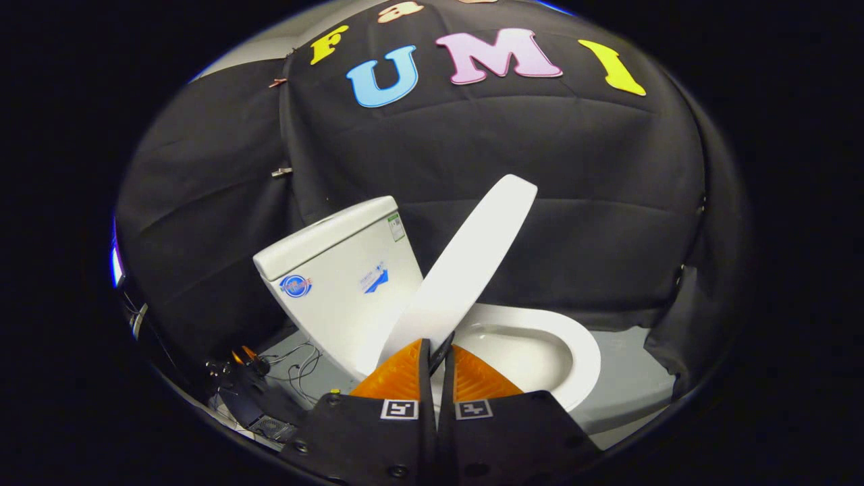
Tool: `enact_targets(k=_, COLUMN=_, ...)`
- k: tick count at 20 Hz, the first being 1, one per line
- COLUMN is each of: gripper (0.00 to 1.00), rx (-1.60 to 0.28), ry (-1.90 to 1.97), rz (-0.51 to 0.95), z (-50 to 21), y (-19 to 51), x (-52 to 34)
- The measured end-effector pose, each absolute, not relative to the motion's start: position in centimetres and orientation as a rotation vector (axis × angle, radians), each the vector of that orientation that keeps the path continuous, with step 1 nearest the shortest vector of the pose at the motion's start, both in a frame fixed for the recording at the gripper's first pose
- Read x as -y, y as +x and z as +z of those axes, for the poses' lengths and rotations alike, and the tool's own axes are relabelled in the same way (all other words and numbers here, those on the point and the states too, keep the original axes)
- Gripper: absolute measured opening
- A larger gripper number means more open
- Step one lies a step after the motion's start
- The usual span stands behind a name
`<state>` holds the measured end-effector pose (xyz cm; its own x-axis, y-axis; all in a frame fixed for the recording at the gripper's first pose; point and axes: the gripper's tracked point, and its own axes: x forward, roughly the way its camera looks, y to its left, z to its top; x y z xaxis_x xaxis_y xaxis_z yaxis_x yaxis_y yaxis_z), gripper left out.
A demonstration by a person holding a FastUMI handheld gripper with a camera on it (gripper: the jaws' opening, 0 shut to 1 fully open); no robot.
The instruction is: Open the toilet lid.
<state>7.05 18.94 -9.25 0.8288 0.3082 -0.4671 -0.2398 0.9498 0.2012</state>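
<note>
- Black cloth (540,169) drapes the booth wall behind everything, and a grey floor (628,385) runs beneath the fixture.
- Off to the left of the fingers, a tangle of cables (297,361) lies on the floor beside some dark equipment (260,418) that is too dim to make out.
- Next comes the white toilet tank (341,283), tilted in this view, with stickers on its front and its side.
- Leaning up from near the tank's base, the toilet lid (466,260) stands raised at a slant, its free end high against the cloth, partly open.
- At the lid's lower edge, the gripper (440,368) has its two orange fingers (398,374) drawn nearly together, with the lid's thin rim caught in the narrow gap between them; both pads appear to press on it.
- To the right, beyond the fingers, the seat ring (580,351) and bowl (526,354) lie uncovered.
</note>
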Motion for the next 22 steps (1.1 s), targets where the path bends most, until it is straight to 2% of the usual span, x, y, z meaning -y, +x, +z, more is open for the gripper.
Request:
enact_targets(k=10, gripper=0.05, rx=-0.41, ry=0.006, rz=0.463, z=-5.7, y=9.7, x=-30.8)
enact_targets(k=22, gripper=0.06, rx=-0.329, ry=-0.193, rz=0.555, z=-6.6, y=10.9, x=-38.9)
